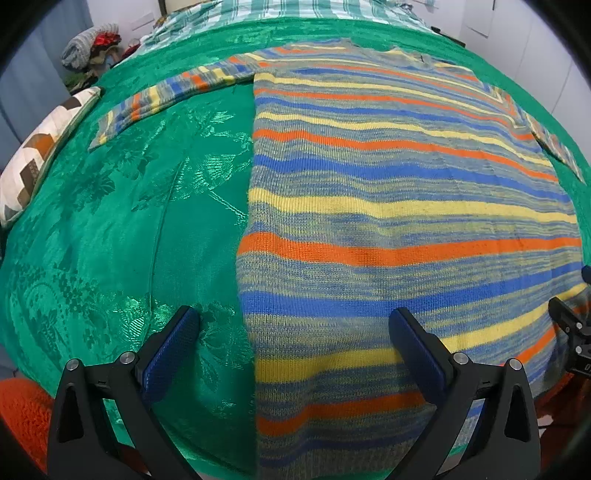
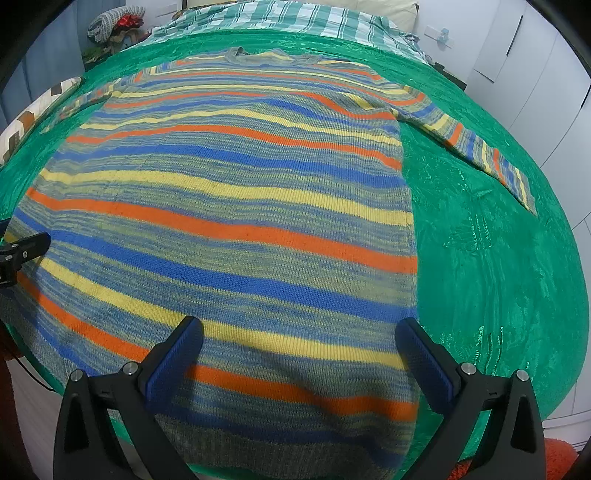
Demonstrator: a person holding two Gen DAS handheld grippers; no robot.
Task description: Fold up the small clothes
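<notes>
The sweater (image 1: 388,206) lies flat on the green cloth (image 1: 129,221). Left view shows the left sleeve (image 1: 166,88) and pillow (image 1: 33,155); right view, the right sleeve (image 2: 476,147). Both the left gripper (image 1: 293,332) and right gripper (image 2: 299,343) gape wide, empty.

- A shiny green patterned bedspread (image 1: 122,229) covers the bed.
- A brown-and-white chevron cushion (image 1: 35,155) lies at its 9 o'clock edge.
- Green-and-white plaid fabric (image 2: 288,18) lies at 12 o'clock.
- A heap of knitted things (image 1: 92,46) sits at 10 o'clock.
- White cabinet doors (image 2: 532,70) stand at 2 o'clock.
</notes>
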